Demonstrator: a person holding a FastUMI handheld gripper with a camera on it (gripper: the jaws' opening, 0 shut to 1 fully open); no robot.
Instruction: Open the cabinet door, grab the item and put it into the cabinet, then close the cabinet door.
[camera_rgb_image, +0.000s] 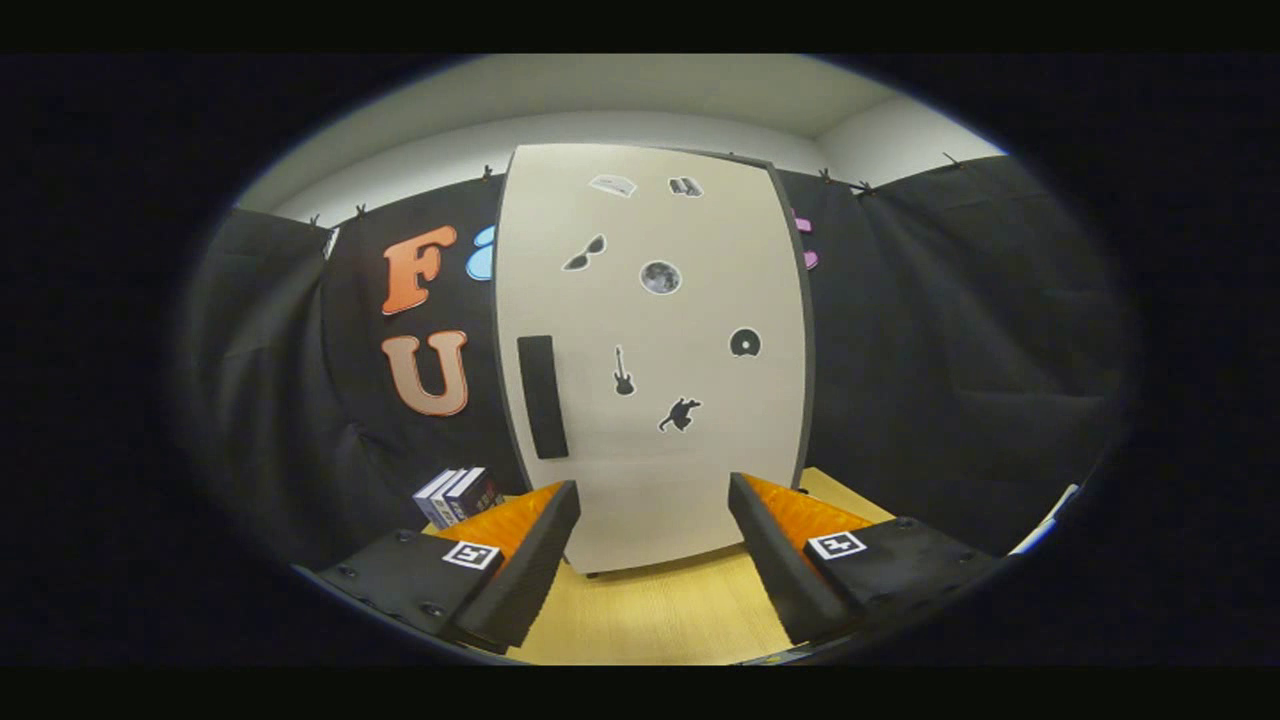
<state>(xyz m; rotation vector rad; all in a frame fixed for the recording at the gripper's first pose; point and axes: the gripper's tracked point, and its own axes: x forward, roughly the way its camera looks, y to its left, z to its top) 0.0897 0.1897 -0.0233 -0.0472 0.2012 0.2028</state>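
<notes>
Gripper (652, 545) wide apart, empty, facing closed cabinet door (655, 350).

Matt, smooth cabinet door (690, 380) stands on a pale wood-grain table (660, 610).

Black-draped booth (960, 330), wooden tabletop (660, 610)

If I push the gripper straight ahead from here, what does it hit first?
Most likely the closed cabinet door, low on its front. The open gripper has nothing between its fingers, just bare table ahead. Depth is unclear; the handle sits up-left.
</notes>
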